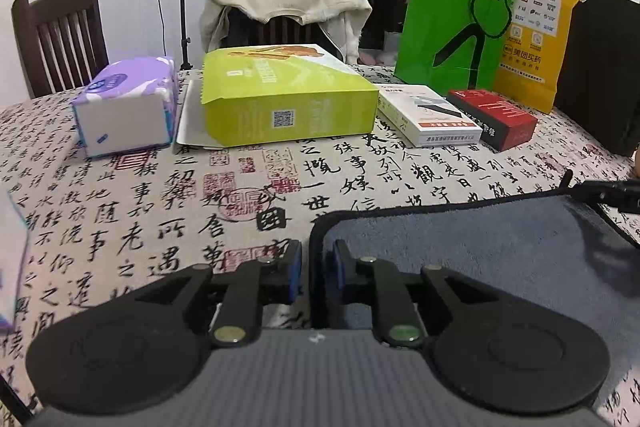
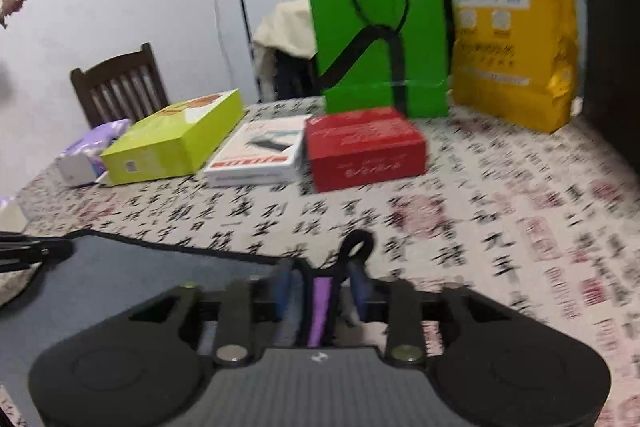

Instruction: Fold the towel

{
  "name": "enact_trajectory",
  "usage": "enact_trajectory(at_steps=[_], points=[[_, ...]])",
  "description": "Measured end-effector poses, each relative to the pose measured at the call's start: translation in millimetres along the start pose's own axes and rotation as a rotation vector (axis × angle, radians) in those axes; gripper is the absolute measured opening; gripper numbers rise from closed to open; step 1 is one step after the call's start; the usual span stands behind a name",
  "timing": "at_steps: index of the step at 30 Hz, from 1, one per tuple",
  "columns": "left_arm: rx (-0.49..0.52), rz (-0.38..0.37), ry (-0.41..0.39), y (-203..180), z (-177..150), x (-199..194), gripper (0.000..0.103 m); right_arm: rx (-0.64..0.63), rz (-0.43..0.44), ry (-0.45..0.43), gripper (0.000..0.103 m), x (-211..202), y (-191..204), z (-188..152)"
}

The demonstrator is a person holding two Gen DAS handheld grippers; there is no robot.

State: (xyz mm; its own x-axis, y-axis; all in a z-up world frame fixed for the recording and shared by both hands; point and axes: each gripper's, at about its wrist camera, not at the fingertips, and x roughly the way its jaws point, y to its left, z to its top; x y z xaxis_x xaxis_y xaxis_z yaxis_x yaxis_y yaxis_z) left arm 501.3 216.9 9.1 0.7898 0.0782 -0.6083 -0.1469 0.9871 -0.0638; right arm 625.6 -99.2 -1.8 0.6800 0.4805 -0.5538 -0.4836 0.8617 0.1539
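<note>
A grey-blue towel (image 1: 480,251) with a dark hem lies on the calligraphy tablecloth (image 1: 160,195). My left gripper (image 1: 317,267) straddles the towel's left edge, blue pads close on either side of the hem. My right gripper (image 2: 322,283) holds the towel's (image 2: 160,275) right corner between its pads, with a black hanging loop (image 2: 356,243) sticking up and a purple tag (image 2: 320,307) between the fingers. The right view is motion-blurred. The right gripper's tip shows at the left view's right edge (image 1: 608,193).
Along the far side stand a purple tissue pack (image 1: 128,103), a lime box (image 1: 288,99), a white box (image 1: 428,115), a red box (image 1: 492,117), a green bag (image 1: 456,19), a yellow bag (image 1: 536,31) and a black bag (image 1: 604,67). Chairs stand behind.
</note>
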Motion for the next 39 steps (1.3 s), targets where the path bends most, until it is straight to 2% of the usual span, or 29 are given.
enact_trajectory(at_steps=[6,10,14,18,21,23,27,31,35,39], points=[[0.003,0.02,-0.028,2.5,-2.5,-33.3,0.021,-0.017,0.01,-0.019,0.038,-29.5,0.9,3.1],[0.01,0.021,-0.062,-1.5,-3.5,-60.8,0.029,-0.046,0.019,-0.031,0.041,-55.0,10.0,1.5],[0.021,0.024,-0.102,-8.0,-8.2,-92.5,0.03,-0.094,0.038,-0.042,0.049,-84.1,21.9,-2.1],[0.016,0.023,-0.13,-11.7,-16.5,-121.6,0.032,-0.124,0.044,-0.057,0.051,-113.8,31.0,-6.3],[-0.001,0.026,-0.151,-13.3,-27.3,-142.9,0.032,-0.141,0.057,-0.087,0.063,-140.0,37.9,-12.0],[-0.015,0.028,-0.156,-15.4,-37.0,-155.4,0.032,-0.16,0.069,-0.117,0.077,-159.0,43.4,-18.4],[-0.01,0.031,-0.162,-22.9,-56.2,-177.5,0.032,-0.185,0.071,-0.147,0.078,-189.7,51.9,-31.4],[-0.001,0.026,-0.189,-33.5,-75.9,-206.5,0.043,-0.182,0.072,-0.172,0.079,-216.7,57.2,-45.3],[0.006,0.002,-0.216,-46.1,-94.9,-234.3,0.047,-0.181,0.091,-0.19,0.079,-239.8,62.7,-61.7],[0.015,-0.012,-0.234,-55.8,-108.9,-252.1,0.055,-0.192,0.11,-0.204,0.079,-259.3,70.2,-77.4]])
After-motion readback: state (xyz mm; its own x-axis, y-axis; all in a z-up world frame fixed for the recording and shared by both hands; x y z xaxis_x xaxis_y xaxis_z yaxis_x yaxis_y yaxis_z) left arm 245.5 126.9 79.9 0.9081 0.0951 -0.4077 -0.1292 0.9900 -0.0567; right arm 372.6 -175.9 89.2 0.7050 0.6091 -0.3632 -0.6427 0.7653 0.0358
